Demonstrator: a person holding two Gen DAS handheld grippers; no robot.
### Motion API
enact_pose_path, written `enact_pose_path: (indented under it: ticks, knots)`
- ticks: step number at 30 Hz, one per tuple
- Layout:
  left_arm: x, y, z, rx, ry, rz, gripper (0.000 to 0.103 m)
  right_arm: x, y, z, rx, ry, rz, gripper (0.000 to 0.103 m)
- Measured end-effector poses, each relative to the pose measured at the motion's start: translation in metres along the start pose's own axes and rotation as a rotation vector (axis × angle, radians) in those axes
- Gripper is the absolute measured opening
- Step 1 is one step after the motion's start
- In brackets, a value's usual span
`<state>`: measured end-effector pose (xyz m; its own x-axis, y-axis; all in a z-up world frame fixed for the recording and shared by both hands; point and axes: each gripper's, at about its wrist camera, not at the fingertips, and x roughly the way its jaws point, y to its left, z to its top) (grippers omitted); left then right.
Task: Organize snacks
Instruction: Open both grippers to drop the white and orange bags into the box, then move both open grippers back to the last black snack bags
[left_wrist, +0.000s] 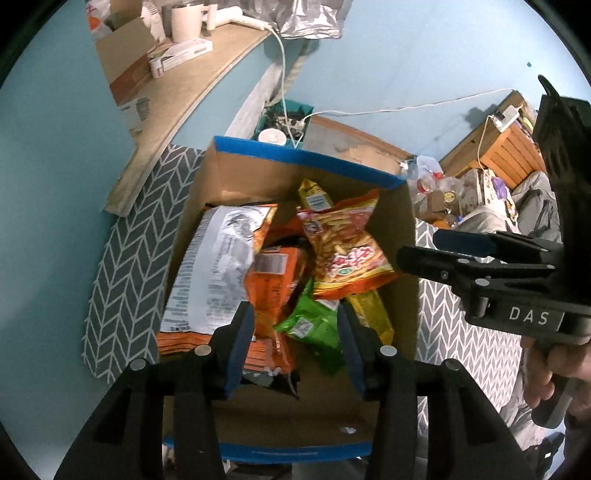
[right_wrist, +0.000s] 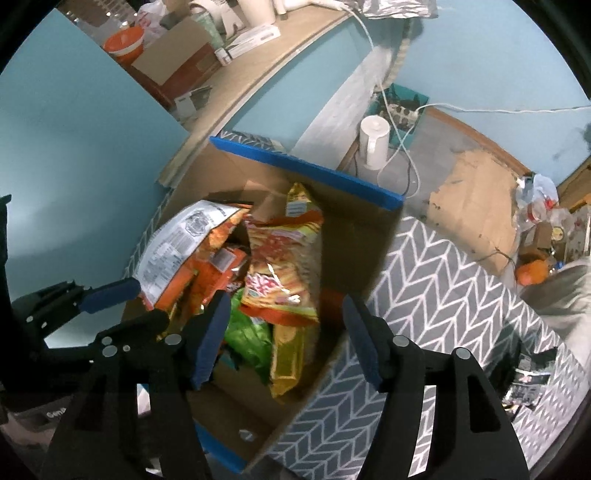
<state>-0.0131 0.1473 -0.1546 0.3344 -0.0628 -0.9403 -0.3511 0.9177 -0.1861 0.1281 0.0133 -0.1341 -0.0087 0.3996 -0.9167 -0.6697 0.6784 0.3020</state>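
- Left of frame in the left wrist view: the large white-backed orange snack bag (left_wrist: 218, 266) leans on the left wall of the brown cardboard box with blue-taped rim (left_wrist: 295, 155).
- Centre: the left claw (left_wrist: 295, 347) hangs with jaws apart and empty over the small green packet (left_wrist: 314, 325) — my advice is to descend straight and close on one packet only.
- Right: the right claw (right_wrist: 284, 339), also apart and empty, hovers by the red-and-yellow noodle-snack bag (right_wrist: 284, 273) — keep clear of the box wall.

Lower packets in the cardboard box (left_wrist: 399, 221) lie buried under upper bags. The orange packet (left_wrist: 273, 284) sits partly behind a claw finger (left_wrist: 240, 347). Print illegible.
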Motion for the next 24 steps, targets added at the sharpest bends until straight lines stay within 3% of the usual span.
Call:
enact_pose_path:
  ticks: [9,20,24]
  knots:
    - [0.002,-0.038,0.006,0.059,0.008,-0.031,0.047,-0.017,-0.039,-0.015,0.036,-0.011,-0.038,0.064]
    - [0.015,-0.098,0.017,0.164,0.025,-0.062,0.049,-0.045,-0.103,-0.036,0.167,-0.038,-0.080,0.064]
    - [0.020,-0.123,0.019,0.222,0.029,-0.071,0.054,-0.054,-0.123,-0.049,0.207,-0.044,-0.093,0.064]
